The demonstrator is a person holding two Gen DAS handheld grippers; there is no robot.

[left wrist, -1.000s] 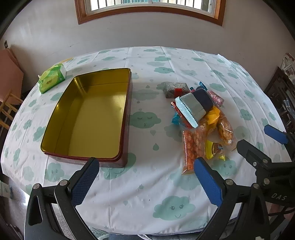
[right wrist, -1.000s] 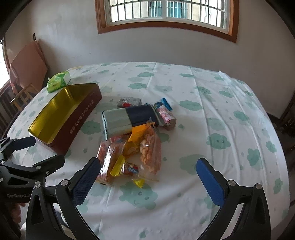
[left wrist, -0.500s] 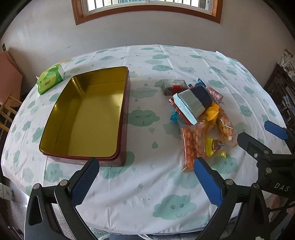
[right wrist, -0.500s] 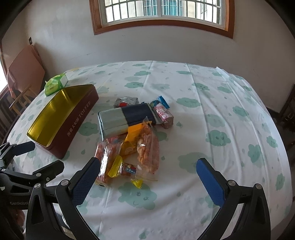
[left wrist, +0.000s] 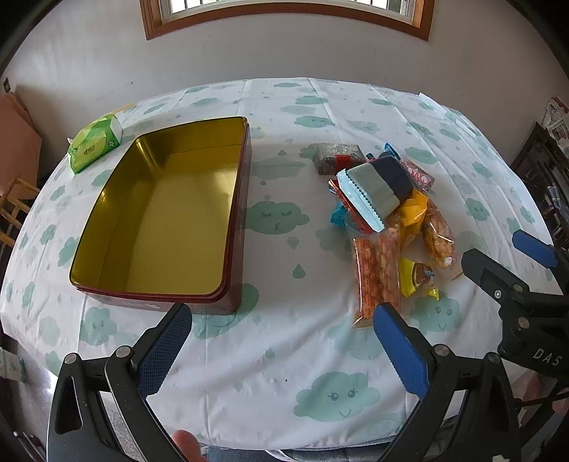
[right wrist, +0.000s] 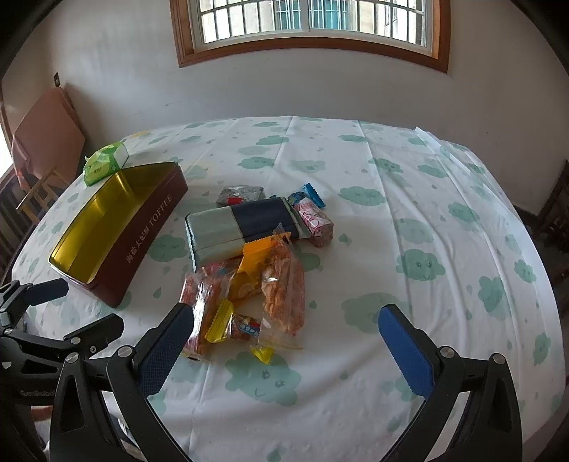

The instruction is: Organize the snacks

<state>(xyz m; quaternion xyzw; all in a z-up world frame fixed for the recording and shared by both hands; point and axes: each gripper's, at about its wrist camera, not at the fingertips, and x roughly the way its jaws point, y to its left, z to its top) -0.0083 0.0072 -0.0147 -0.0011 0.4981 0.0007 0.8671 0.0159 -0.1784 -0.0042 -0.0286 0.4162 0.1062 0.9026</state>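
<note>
This is a room in a home, likely a dining area. Ahead of the tools stands a table under a white tablecloth [right wrist: 409, 199] printed with teal smiling clouds. Beyond it, a plain plastered wall holds a wood-framed window [right wrist: 309, 28] with bars. Far left of the tools, a folded table [right wrist: 46, 135] leans on the wall beside a wooden chair [left wrist: 14, 209]; dark wooden furniture [left wrist: 544, 177] stands far right.
</note>
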